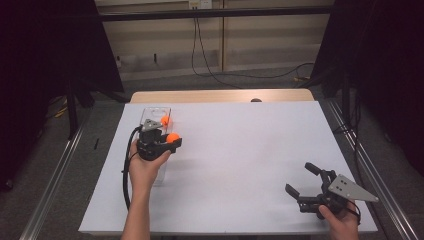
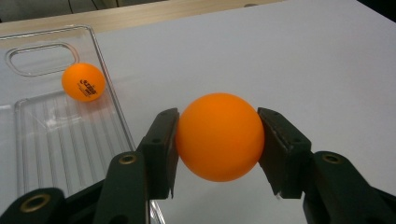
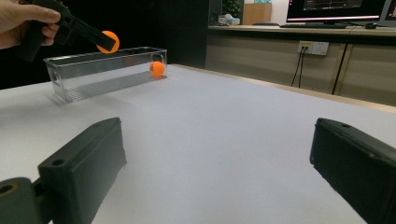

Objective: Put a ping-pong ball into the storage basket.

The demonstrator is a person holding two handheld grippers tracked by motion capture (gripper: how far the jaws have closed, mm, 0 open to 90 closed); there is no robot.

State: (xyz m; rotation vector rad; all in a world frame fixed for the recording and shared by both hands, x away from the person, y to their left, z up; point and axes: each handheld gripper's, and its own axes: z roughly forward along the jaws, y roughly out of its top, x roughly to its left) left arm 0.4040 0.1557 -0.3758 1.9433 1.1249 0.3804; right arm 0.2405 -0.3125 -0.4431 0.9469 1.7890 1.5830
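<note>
While left gripper [image 2: 218, 142] jaws clamp an orange ball [image 2: 219, 136] beside the clear bin [image 2: 114, 100], right gripper [image 3: 217, 172] jaws spread, holding nothing.

High view overhead; gripper views low (both share bin [image 3: 105, 70]).

An orange table-tennis ball [image 2: 219, 136] is clamped between the two black jaws of the left gripper [image 2: 218, 140] at lower centre. A second orange ball [image 2: 84, 82], printed with dark lettering, is seen inside a clear plastic bin [image 2: 60, 135] at the upper left, on a white tabletop [image 2: 280, 56].
</note>
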